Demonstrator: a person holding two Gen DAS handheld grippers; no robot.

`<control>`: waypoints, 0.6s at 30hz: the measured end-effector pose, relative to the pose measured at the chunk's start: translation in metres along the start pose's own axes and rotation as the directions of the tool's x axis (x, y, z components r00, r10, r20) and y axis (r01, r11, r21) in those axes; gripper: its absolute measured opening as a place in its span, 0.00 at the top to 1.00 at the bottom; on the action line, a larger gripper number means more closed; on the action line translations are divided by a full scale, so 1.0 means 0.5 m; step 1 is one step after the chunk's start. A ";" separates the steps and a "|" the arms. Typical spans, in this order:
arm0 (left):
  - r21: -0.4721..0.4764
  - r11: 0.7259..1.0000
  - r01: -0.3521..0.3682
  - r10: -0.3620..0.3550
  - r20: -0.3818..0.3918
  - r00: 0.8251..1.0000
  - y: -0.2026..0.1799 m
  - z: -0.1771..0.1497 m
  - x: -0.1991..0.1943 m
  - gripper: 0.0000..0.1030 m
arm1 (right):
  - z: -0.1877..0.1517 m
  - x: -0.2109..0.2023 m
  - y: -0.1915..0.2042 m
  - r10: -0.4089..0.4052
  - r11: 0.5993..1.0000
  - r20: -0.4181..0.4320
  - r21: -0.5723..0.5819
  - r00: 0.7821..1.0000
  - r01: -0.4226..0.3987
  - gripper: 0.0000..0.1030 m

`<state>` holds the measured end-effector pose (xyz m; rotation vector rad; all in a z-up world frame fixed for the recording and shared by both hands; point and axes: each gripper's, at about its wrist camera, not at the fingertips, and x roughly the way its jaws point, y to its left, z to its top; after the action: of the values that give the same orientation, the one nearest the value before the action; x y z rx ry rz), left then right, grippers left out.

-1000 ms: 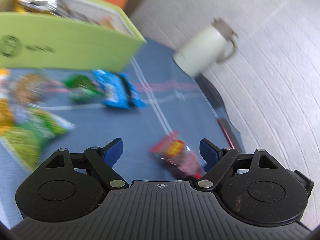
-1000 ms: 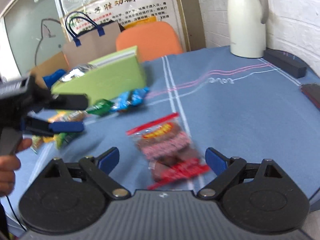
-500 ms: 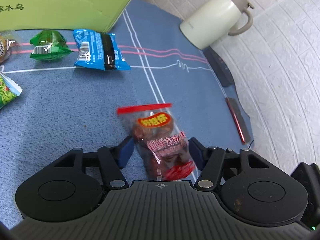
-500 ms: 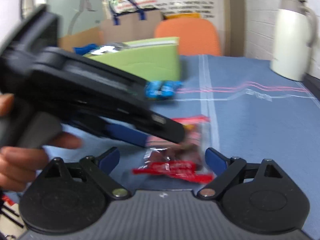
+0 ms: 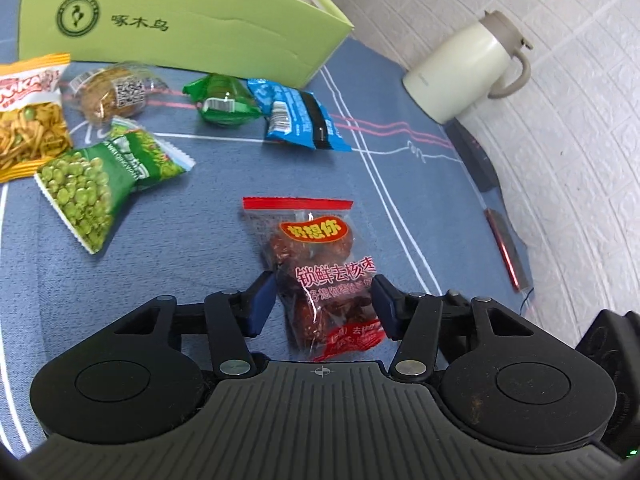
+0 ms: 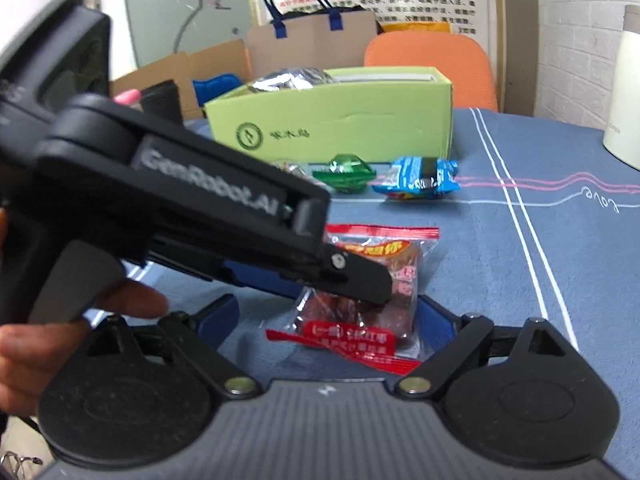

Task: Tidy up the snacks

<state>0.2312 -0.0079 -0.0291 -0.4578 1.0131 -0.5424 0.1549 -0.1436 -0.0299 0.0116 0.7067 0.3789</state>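
A clear date packet [image 5: 316, 248] with red ends lies on the blue tablecloth [image 5: 192, 264]. My left gripper [image 5: 324, 300] straddles its near half, jaws closing, and both blue pads touch the packet's sides. In the right wrist view the left gripper's black body [image 6: 200, 200] crosses from the left, with its tip over the date packet [image 6: 384, 264]. My right gripper [image 6: 328, 314] stands open just in front of that packet, touching nothing. The green box [image 5: 180, 28] holding snacks stands at the back.
Loose snacks lie before the box: a blue packet [image 5: 300, 120], a small green packet [image 5: 224, 100], a green pea bag [image 5: 100, 184], an orange bag [image 5: 28, 120], a round cake pack [image 5: 112, 96]. A white jug [image 5: 460, 72] stands at the right near the table edge. A hand [image 6: 24, 352] holds the left gripper.
The left gripper's jaws have come in from wide apart to the sides of the date packet. In the right wrist view the left gripper has swung in over the packet.
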 end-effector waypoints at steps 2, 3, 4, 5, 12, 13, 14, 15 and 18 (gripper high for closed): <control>-0.013 1.000 0.021 -0.021 0.000 1.000 0.007 0.003 0.000 0.60 | -0.001 0.002 0.004 -0.015 1.000 0.002 0.007 1.000 0.015 0.10; -0.013 0.999 0.029 -0.029 0.003 1.000 0.008 0.004 -0.001 0.52 | -0.003 0.002 0.004 -0.021 1.000 0.008 0.017 1.000 0.020 0.10; -0.010 1.000 0.026 -0.026 0.011 1.000 0.008 0.005 -0.003 0.47 | -0.006 0.002 0.004 -0.025 0.999 0.020 0.030 1.000 0.024 0.10; -0.007 1.000 0.018 -0.018 0.022 1.000 0.007 0.006 -0.006 0.35 | -0.014 0.000 0.007 -0.030 0.999 0.037 0.041 0.999 0.029 0.10; 0.004 1.000 -0.006 0.006 0.045 0.999 0.020 0.013 -0.018 0.35 | -0.021 -0.005 0.001 -0.027 0.999 0.063 0.042 0.998 0.025 0.10; -0.002 1.000 -0.003 0.003 0.043 0.999 0.022 0.015 -0.018 0.36 | -0.010 -0.005 0.000 -0.039 0.998 0.040 0.057 0.998 0.037 0.10; 0.000 1.000 0.000 0.000 0.042 0.999 0.023 0.017 -0.018 0.37 | -0.002 -0.015 0.000 -0.049 0.997 0.062 0.063 0.997 0.045 0.10; 0.005 1.000 0.002 -0.002 0.044 0.999 0.021 0.018 -0.019 0.37 | 0.002 -0.025 -0.001 -0.063 0.997 0.098 0.053 0.993 0.058 0.10; 0.023 1.000 0.008 -0.009 0.047 0.999 0.012 0.024 -0.018 0.37 | 0.021 -0.025 -0.008 -0.113 0.994 0.105 0.021 0.988 0.112 0.10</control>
<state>0.2393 0.0036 -0.0212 -0.4527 0.9592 -0.5478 0.1545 -0.1506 -0.0144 0.0062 0.6021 0.2627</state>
